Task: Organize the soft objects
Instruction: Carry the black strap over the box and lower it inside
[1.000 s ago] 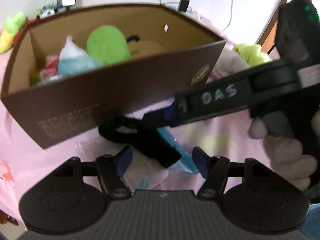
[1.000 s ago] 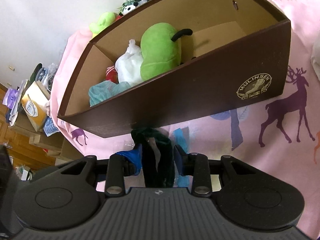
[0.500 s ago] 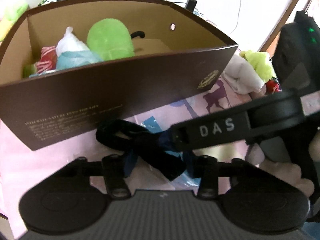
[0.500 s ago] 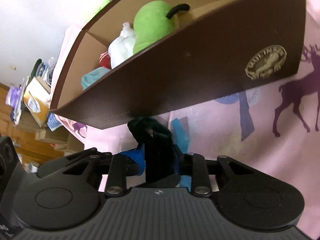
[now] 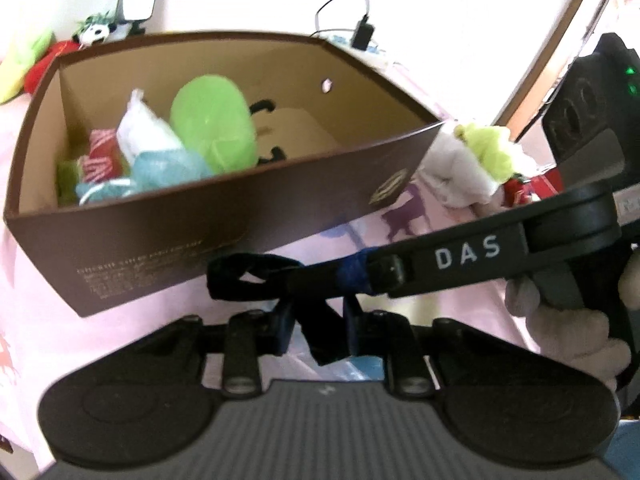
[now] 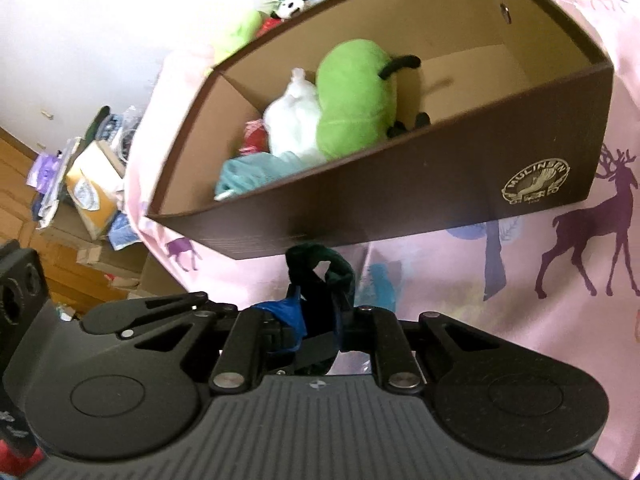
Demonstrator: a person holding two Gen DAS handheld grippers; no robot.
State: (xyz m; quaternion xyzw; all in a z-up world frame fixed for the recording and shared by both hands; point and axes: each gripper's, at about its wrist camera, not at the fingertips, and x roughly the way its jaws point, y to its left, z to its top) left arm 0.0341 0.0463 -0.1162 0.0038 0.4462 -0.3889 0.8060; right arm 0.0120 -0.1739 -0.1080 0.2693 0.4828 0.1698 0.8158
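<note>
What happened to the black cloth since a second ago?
The left gripper was open beside the black cloth; its jaws have since shut on it. The right gripper kept its grip, so both now hold it. The box and its toys stayed put.

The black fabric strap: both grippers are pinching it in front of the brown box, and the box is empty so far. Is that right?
Not quite. Both the left gripper and the right gripper do pinch the black fabric strap in front of the brown box, but the box is not empty. The right wrist view shows a green plush, a white soft item and a teal one inside.
</note>
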